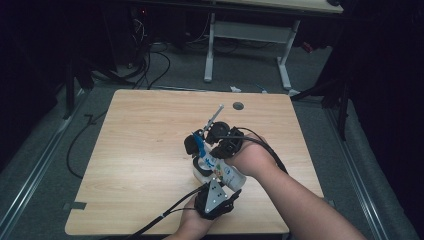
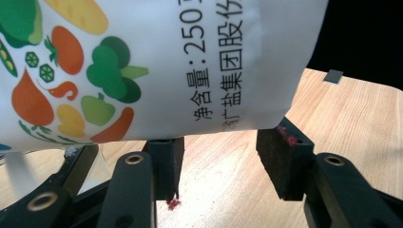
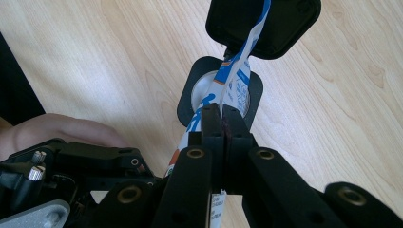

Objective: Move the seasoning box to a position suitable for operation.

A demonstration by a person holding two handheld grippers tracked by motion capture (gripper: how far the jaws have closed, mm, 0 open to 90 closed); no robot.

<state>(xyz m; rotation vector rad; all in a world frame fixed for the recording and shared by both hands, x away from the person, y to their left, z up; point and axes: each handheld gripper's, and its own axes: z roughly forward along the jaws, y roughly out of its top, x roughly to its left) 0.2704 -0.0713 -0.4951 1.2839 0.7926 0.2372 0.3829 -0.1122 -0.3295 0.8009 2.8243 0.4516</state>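
Note:
A white bag (image 1: 221, 171) printed with vegetables and black lettering hangs tilted over the table's near middle. My right gripper (image 1: 207, 150) is shut on its blue-and-white top edge (image 3: 234, 78), with the jaws pressed flat together (image 3: 222, 118). The top edge dips into the mouth of a black-rimmed jar (image 3: 189, 97) whose flip lid (image 3: 285, 19) stands open. In the high view the jar (image 1: 198, 173) sits under the bag and its lid (image 1: 191, 145) is raised. My left gripper (image 1: 222, 184) holds the bag's bottom end; the bag (image 2: 142, 71) covers the pad tips of this gripper (image 2: 221, 152).
The wooden table (image 1: 140, 150) has a round cable hole (image 1: 238, 105) near its far edge and a grey tape patch (image 1: 75, 205) at the near left corner. A thin grey rod (image 1: 216, 116) sticks out beyond the right gripper. Another desk's legs (image 1: 209, 50) and cables lie behind.

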